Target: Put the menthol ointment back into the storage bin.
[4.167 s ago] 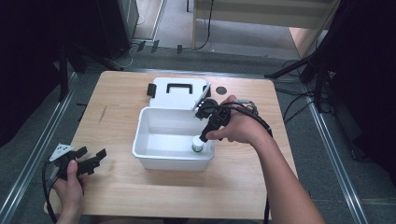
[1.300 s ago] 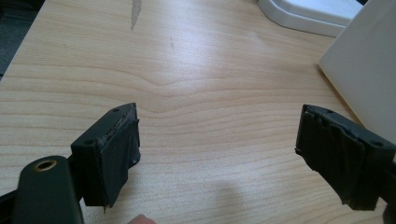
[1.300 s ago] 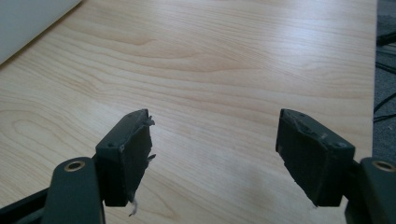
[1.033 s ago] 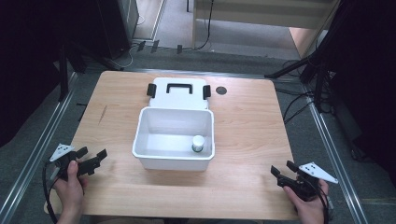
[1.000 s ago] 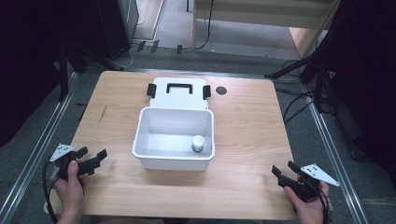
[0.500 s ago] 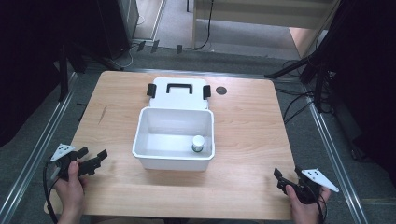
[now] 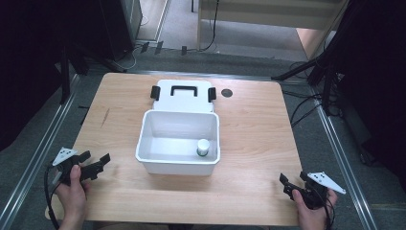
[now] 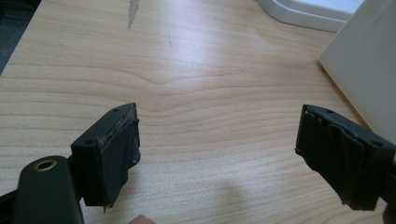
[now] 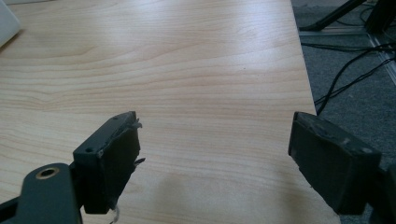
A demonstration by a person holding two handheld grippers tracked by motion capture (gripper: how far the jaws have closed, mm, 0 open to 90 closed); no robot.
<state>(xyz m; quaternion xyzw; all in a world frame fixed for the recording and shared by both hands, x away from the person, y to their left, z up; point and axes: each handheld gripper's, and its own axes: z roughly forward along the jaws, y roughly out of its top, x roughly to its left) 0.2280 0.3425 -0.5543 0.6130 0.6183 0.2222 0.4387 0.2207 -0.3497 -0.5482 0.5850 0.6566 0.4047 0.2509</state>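
The small white bottle with a green band (image 7: 203, 147) now stands upright inside the white bin (image 7: 143, 139), at its near right corner, just beside the right wall. About four seconds ago the right tongs were reaching into that corner at the bottle; since then they have let it go and pulled back. The right tongs (image 7: 293, 183) now rest at the near right corner of the bench (image 7: 258, 124), jaws wide apart and empty. The left tongs (image 7: 95, 165) lie where they were at the near left edge, jaws likewise wide with nothing between them. The bin's lid (image 7: 182, 91) lies flat just behind it, with a dark round hole (image 7: 226, 92) in the bench to its right. With both hands withdrawn and the bottle deposited, the placing looks finished; closing the lid may be what remains
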